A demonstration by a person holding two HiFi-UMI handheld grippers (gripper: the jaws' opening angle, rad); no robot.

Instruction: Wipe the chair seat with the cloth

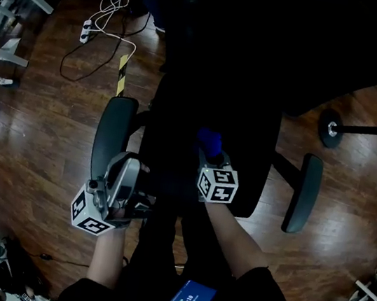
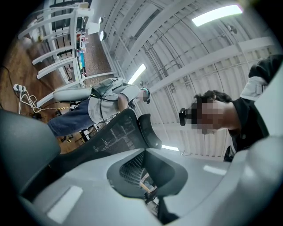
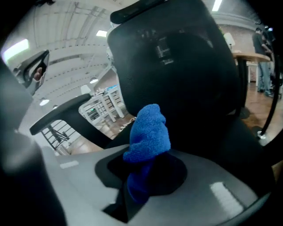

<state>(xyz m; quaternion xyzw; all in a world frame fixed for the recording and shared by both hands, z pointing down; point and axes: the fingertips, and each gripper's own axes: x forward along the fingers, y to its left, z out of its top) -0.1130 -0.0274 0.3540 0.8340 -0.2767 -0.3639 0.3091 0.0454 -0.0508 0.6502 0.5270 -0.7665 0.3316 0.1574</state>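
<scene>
Right gripper [image 1: 210, 158]: clenched on the cloth [image 1: 209, 141]. A blue bunch stands out beyond the jaws, and the rest is drawn down between them. It is held over the middle of the chair seat [image 1: 248, 156], pointing toward the backrest [image 3: 177, 57]. Whether the cloth touches the seat cannot be told; the seat is too dark in the head view.

Left gripper [image 1: 126, 175]: jaws together, nothing between them. It sits at the seat's front left corner, just beside the left armrest [image 1: 113, 134]. Its own view looks upward, across the mesh backrest to the ceiling lights.

Chair: black, standing on a wooden floor [image 1: 30, 121]. The right armrest [image 1: 304, 193] stands clear of the seat, well apart from both grippers.

Surroundings: a white power strip [image 1: 86, 29] with a looped cable lies on the floor beyond the chair, to its left. A second person in a grey top [image 2: 110, 99] is behind the chair in the left gripper view.
</scene>
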